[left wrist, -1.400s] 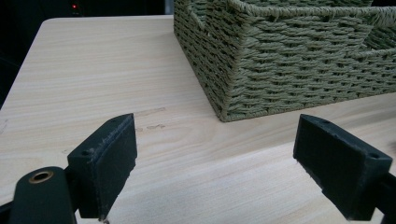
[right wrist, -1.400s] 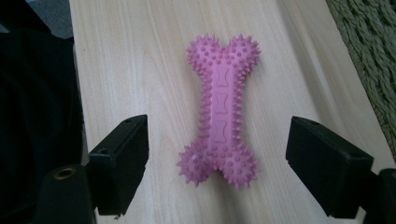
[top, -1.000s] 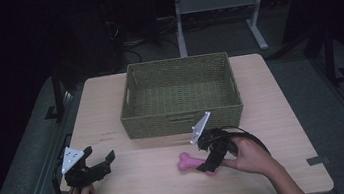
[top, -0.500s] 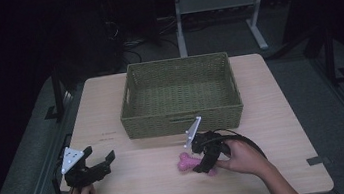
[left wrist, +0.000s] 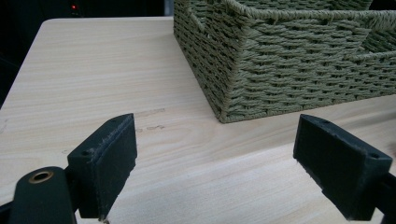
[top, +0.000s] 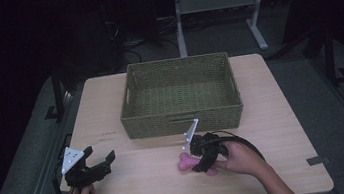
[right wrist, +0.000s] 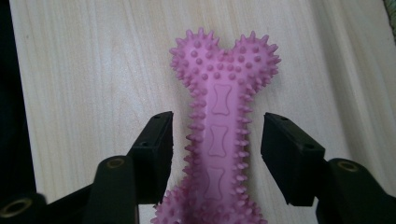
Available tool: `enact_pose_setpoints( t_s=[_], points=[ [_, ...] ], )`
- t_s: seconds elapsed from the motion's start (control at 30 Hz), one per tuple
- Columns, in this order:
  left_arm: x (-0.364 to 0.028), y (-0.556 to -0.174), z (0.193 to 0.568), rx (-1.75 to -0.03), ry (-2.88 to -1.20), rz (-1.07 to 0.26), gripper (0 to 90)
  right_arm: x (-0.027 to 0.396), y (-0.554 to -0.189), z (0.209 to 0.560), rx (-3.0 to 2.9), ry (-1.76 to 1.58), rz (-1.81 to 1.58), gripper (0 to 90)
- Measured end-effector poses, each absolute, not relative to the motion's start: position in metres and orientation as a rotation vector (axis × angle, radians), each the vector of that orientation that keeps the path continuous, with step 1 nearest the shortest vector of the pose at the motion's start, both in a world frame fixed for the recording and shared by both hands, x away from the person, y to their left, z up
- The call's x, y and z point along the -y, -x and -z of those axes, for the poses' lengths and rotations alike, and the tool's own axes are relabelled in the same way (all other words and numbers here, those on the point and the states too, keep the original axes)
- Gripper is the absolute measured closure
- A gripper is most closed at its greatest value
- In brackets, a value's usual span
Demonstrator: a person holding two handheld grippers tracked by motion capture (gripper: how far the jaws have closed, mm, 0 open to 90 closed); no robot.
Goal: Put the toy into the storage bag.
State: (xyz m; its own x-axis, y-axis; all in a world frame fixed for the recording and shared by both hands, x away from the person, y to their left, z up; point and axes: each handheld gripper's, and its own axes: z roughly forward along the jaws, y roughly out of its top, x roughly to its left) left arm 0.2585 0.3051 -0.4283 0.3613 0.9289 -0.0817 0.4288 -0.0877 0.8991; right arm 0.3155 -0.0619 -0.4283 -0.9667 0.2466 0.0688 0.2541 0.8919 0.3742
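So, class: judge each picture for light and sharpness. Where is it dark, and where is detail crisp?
High view: the pale wooden table is lit, the surroundings nearly black. Left gripper view: the green woven basket has crisp weave, the near jaws look softer. Right gripper view: the pink spiky bone-shaped toy is sharp and evenly lit.

Pink toy, olive basket, pale table

The spiked bone-shaped dog toy (right wrist: 218, 135) between the right gripper's black jaws is pink; beyond the left gripper's black jaws, an olive-green woven basket (left wrist: 299, 60) on light wood-grain table (left wrist: 93, 70).
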Motion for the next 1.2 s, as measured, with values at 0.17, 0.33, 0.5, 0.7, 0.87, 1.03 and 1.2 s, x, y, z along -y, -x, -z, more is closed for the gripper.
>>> enact_pose_setpoints(
  t_s=[0.17, 0.33, 0.5, 0.7, 0.87, 1.03, 1.2],
  points=[
    [-0.3055, -0.2583, 0.4282, -1.221, -1.685, -0.671, 13.0, 0.0618, -0.3167, 0.4311, 3.037, 0.405, 0.585, 47.3],
    [-0.3054, -0.2583, 0.4282, -1.221, -1.685, -0.672, 13.0, 0.0619, -0.3162, 0.4316, 3.041, 0.400, 0.580, 49.6],
    [-0.3055, -0.2582, 0.4281, -1.220, -1.686, -0.673, 13.0, 0.0613, -0.3158, 0.4339, 3.045, 0.395, 0.565, 50.6],
    [-0.3062, -0.2580, 0.4279, -1.221, -1.688, -0.672, 13.0, 0.0601, -0.3149, 0.4357, 3.061, 0.380, 0.556, 52.6],
    [-0.3065, -0.2578, 0.4279, -1.223, -1.684, -0.675, 13.0, 0.0591, -0.3134, 0.4361, 3.068, 0.370, 0.554, 54.2],
    [-0.3066, -0.2579, 0.4279, -1.223, -1.684, -0.675, 13.0, 0.0583, -0.3121, 0.4361, 3.080, 0.363, 0.545, 55.0],
    [-0.3066, -0.2579, 0.4279, -1.222, -1.685, -0.674, 13.0, 0.0579, -0.3112, 0.4350, 3.088, 0.347, 0.538, 56.8]
  ],
)
